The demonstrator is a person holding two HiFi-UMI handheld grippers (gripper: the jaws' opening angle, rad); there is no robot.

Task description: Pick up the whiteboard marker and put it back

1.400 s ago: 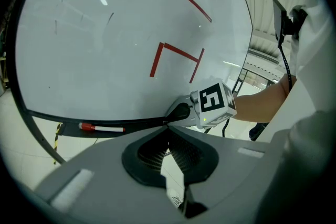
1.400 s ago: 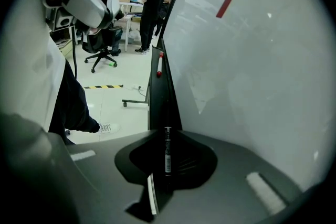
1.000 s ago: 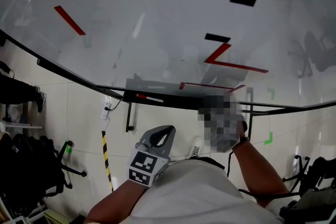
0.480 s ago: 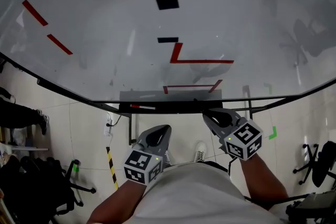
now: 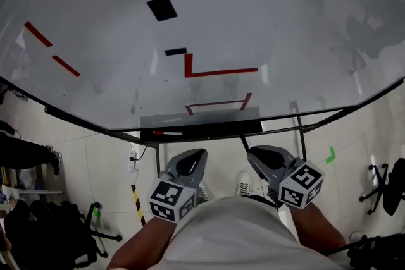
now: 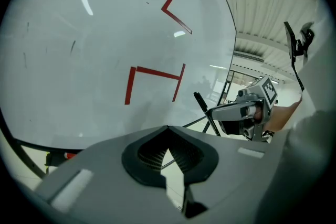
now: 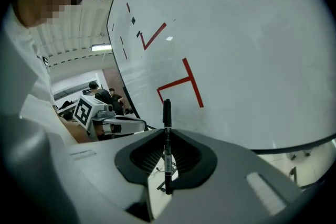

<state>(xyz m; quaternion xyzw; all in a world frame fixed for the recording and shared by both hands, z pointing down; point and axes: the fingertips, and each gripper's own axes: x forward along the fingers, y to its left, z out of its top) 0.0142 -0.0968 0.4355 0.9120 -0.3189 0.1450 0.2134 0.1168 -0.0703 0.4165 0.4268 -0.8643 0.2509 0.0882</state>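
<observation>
Right hand-held gripper [image 7: 167, 134] is up in front of the big white glossy whiteboard [image 5: 253, 9], its jaws pinching a slim black whiteboard marker [image 7: 167, 139]. The marker stands upright between the ribbed pads, cap end poking out past the jaw tips toward the board, tail end below them. From the left gripper view the same marker juts from the right hand-held gripper at a slant, just off the board's lower edge.

Left hand-held gripper [image 6: 168, 136] has its jaws pressed together at the tips, nothing between them. In the head view it hangs low, just beside the right one, both below the whiteboard's bottom edge and both tipped up toward it.

Along that bottom edge runs a grey marker tray [image 5: 215, 129]. Toward its left end lies a white marker with a red cap [image 5: 166, 133], flat, lengthwise along the tray. On the board above: red angular strokes [image 5: 215, 69] and black square patches [image 5: 162, 7].
</observation>
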